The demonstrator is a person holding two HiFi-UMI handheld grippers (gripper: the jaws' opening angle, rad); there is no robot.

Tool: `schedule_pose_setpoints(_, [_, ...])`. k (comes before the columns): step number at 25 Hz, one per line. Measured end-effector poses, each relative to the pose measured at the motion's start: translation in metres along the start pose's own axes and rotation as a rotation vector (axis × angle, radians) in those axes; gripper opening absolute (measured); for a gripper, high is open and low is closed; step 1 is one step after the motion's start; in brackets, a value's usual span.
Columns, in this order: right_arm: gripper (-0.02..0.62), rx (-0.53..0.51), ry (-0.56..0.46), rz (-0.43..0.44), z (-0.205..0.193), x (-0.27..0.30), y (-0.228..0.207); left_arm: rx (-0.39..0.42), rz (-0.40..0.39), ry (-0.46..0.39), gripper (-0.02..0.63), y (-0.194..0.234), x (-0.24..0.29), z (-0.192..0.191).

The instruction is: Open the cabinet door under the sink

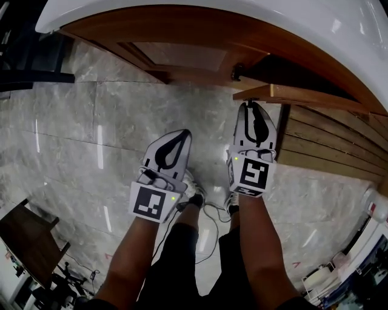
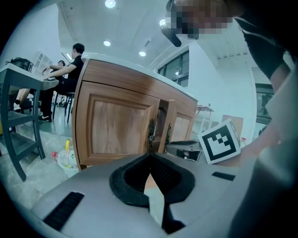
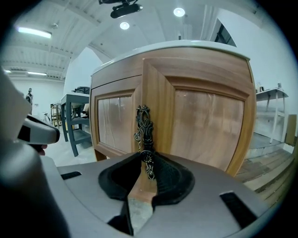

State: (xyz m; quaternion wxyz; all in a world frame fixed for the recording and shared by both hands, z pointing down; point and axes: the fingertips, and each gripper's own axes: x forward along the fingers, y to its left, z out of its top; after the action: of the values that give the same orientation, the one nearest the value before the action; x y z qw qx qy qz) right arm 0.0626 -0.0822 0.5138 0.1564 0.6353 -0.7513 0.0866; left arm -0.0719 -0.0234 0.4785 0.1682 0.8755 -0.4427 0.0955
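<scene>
Grey marble floor (image 1: 91, 121) underfoot, w/ a wooden cabinet (image 1: 182, 54) under a white sink top (image 1: 242, 12) straight ahead of both claws.

R claw (image 3: 148, 160) is pinching the ornate dark handle (image 3: 144, 132) of the R-hand door (image 3: 209, 125). Its pads are nearly together w/ the handle's lower knob caught btwn the tips, and the rest of the handle rises above the claw. The grip sits low, prob. because that knob stands proud enough to hook & pull.

In the head view the R claw (image 1: 251, 106) has its tips at the door's free edge. The door (image 1: 303, 94) stands out from the cabinet front w/ a dark gap behind it, so I'd judge it partly open.

L claw (image 2: 150, 157) is pressed together w/ nothing in it. It's held short of the cabinet, off to the L of the R claw. It looks parked clear of the door's swing, not working. Beyond its tips is the other door (image 2: 118, 128), which looks shut.

Orientation:
- **Handle:** long axis upright, running straight up from the R claw's tips.
- **Door:** upright, free edge & handle at the claw. Its top edge runs off to the claw's R toward what should be the hinge side, so the outer face is angled toward the person, not flush w/ the cabinet.
- **Pull:** likely needs to arc round to the claw's R, not come straight back.
</scene>
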Motion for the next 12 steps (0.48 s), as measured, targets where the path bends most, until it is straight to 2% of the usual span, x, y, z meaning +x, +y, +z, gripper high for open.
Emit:
schedule_pose_setpoints(6, [0.092, -0.008, 0.009, 0.084, -0.015, -0.034, 0.001, -0.007, 0.026, -0.010, 0.023, -0.017, -0.011, -0.005])
schedule_pose_setpoints(12, [0.092, -0.019, -0.021, 0.175, -0.020, -0.061, -0.001, -0.013, 0.053, -0.027, 0.023, -0.050, -0.020, -0.010])
